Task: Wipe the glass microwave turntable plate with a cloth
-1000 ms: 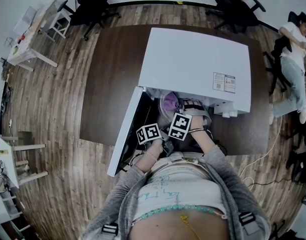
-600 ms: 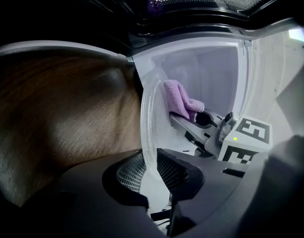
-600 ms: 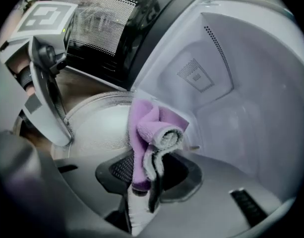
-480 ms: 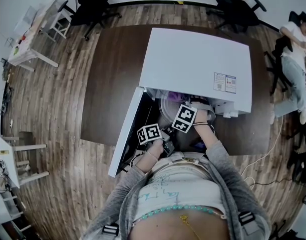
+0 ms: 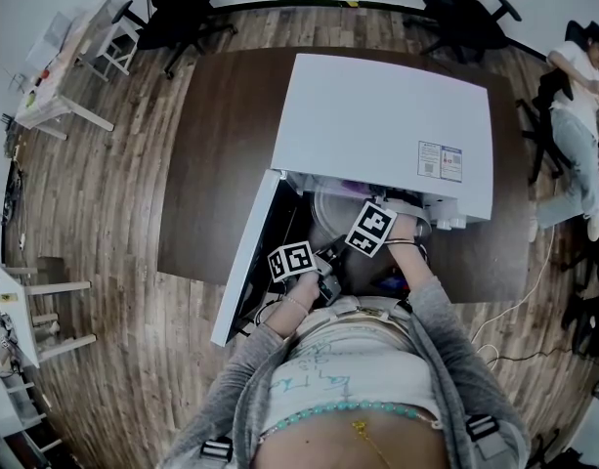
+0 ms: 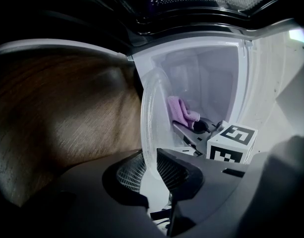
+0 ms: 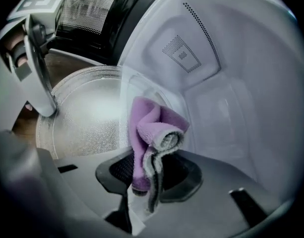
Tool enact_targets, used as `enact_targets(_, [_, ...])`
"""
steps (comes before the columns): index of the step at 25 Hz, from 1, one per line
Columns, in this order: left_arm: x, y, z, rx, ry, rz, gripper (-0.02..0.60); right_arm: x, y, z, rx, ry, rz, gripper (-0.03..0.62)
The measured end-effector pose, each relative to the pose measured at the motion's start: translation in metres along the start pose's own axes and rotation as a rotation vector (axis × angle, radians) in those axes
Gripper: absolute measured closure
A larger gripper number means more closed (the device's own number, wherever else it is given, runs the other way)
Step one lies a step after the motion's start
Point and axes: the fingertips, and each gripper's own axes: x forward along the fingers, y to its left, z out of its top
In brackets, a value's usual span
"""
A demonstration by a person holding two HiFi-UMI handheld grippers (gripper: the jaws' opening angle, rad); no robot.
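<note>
The left gripper's [image 6: 151, 171] jaws stand narrow, pinched on the rim of the glass turntable plate [image 6: 148, 118]. It holds the plate on edge at the mouth of the open microwave [image 5: 387, 125], while the right gripper [image 7: 149, 176] is clamped on a folded purple cloth [image 7: 152, 125] just beside the plate's face; contact cannot be told. The wiping step seems to be in hand, and the next move calls for pressing the cloth flat and sweeping across while the left grip braces the clear, finely pebbled, raised-rim glass.
</note>
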Motion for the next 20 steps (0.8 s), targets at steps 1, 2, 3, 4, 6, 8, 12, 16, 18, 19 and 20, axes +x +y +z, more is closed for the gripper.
enact_targets(1, [0.000,0.000,0.000,0.000,0.000,0.000,0.520,-0.001,0.001,-0.002,-0.003,0.003,-0.001,0.471])
enact_targets(2, [-0.001,0.000,0.000,-0.001,0.000,0.001,0.520,-0.002,0.002,-0.004,-0.007,0.006,-0.001,0.471])
enact_targets(3, [-0.001,0.000,0.000,-0.001,-0.001,0.001,0.520,-0.003,0.004,-0.005,-0.012,0.007,0.000,0.471])
enact_targets(4, [-0.001,0.000,0.000,-0.001,-0.001,0.001,0.520,-0.004,0.005,-0.007,-0.021,0.009,0.001,0.471])
enact_targets(6, [0.000,0.000,0.000,-0.003,-0.003,-0.001,0.520,-0.006,0.008,-0.009,-0.043,0.012,0.001,0.470])
enact_targets(8, [-0.002,-0.001,0.002,-0.006,-0.008,-0.003,0.520,-0.008,0.012,-0.010,-0.050,0.015,0.005,0.471])
enact_targets(12, [-0.003,-0.003,0.003,-0.012,-0.019,-0.007,0.520,-0.014,0.020,-0.013,-0.034,0.017,0.025,0.471])
enact_targets(16, [-0.002,-0.002,0.003,-0.017,-0.029,-0.005,0.520,-0.018,0.027,-0.018,-0.016,0.016,0.045,0.471])
enact_targets(18, [-0.002,-0.001,0.003,-0.018,-0.033,-0.005,0.520,-0.020,0.030,-0.021,-0.014,0.019,0.052,0.471])
enact_targets(19, [-0.002,-0.001,0.002,-0.020,-0.034,-0.004,0.520,-0.022,0.032,-0.022,-0.016,0.020,0.054,0.471])
enact_targets(20, [-0.003,-0.001,0.002,-0.022,-0.035,-0.003,0.520,-0.023,0.034,-0.023,-0.019,0.022,0.056,0.471])
